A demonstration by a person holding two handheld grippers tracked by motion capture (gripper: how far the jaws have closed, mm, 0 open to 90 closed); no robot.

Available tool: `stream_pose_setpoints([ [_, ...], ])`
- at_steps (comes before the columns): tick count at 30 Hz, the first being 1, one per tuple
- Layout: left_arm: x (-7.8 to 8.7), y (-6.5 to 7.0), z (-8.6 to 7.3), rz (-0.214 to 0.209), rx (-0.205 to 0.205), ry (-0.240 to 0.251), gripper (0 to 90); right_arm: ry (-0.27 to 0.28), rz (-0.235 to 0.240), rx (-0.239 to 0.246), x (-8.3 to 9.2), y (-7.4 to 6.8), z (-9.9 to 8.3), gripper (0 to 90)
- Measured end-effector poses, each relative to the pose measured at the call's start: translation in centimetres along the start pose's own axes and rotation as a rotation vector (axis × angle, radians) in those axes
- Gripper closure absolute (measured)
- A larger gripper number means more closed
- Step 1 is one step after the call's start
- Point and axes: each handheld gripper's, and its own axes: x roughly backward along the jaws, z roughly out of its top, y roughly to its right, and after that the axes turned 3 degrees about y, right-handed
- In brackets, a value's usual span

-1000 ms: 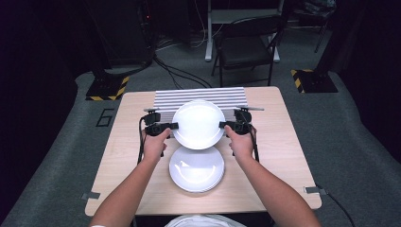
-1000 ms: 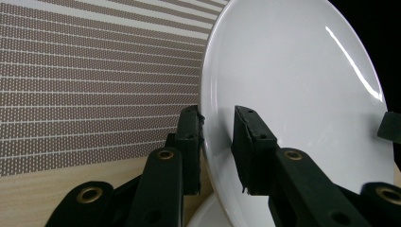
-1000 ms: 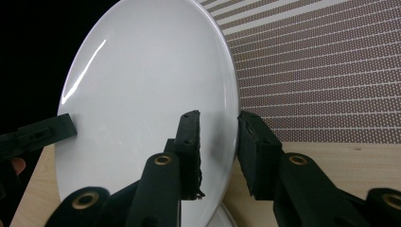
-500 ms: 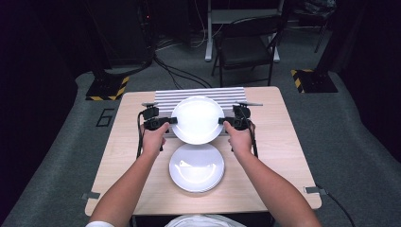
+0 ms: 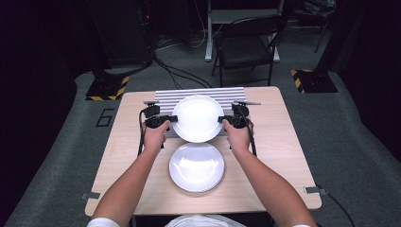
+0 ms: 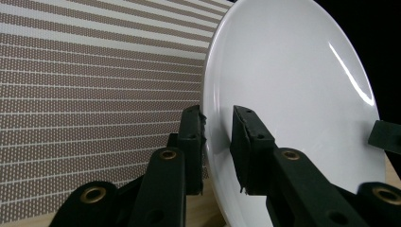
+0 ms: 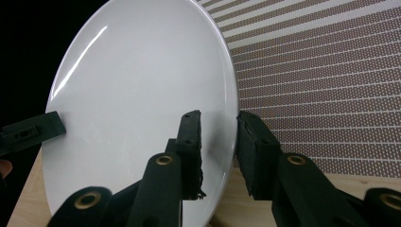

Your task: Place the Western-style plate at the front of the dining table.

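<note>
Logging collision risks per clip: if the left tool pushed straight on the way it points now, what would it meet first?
The left tool points across the table with its jaws at the rim of the raised plate. The plate lies first in its line, and beyond that the right tool at the opposite rim. Depth past that is unclear.

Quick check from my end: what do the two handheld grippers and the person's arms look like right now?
Both the left gripper and the right gripper are black, each with two flat, blocky jaws joined by arms with brass-coloured rivets. A black cable trails from the left one, and another cable from the right. The forearms are bare; white short sleeves show at the bottom edge.
</note>
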Motion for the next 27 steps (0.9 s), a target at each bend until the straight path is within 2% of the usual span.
stream_pose_setpoints([
  [2,-0.3,-0.1,0.0,-0.002,0.002,-0.002,73.8,-0.003,-0.004,-0.015,-0.2,0.0,0.1,71.2],
  [3,-0.4,-0.2,0.0,-0.003,0.003,-0.007,73.9,0.005,0.0,-0.001,-0.4,0.2,0.1,71.1],
  [8,-1.3,-0.5,-0.2,-0.002,-0.004,-0.002,73.7,0.008,-0.014,-0.016,-1.3,0.7,0.2,71.1],
  [9,-1.5,-0.5,-0.2,0.0,0.005,0.004,73.8,0.011,-0.016,-0.013,-1.5,0.8,0.1,71.1],
  [10,-1.6,-0.7,-0.2,0.0,-0.006,-0.005,73.8,0.01,-0.017,-0.014,-1.7,0.9,0.1,71.1],
  [11,-1.8,-0.7,-0.3,0.005,0.007,0.001,73.7,0.01,-0.021,-0.019,-1.8,0.9,0.1,71.1],
  [12,-1.9,-0.9,-0.3,0.002,-0.002,-0.006,73.7,0.009,-0.021,-0.015,-2.0,0.9,0.1,71.1],
  [16,-2.3,-1.3,-0.2,0.003,0.015,-0.002,73.8,0.013,-0.013,-0.011,-2.4,1.1,0.1,71.1],
  [17,-2.4,-1.4,-0.2,0.0,0.016,0.0,73.8,0.013,-0.015,-0.023,-2.5,1.1,0.1,71.1],
  [23,-2.7,-1.8,0.2,0.005,0.028,0.001,73.7,0.006,-0.016,-0.015,-3.1,1.0,0.2,71.2],
  [27,-2.9,-2.0,0.5,0.007,0.017,0.004,73.7,0.014,-0.021,-0.005,-3.3,0.8,0.5,71.5],
])
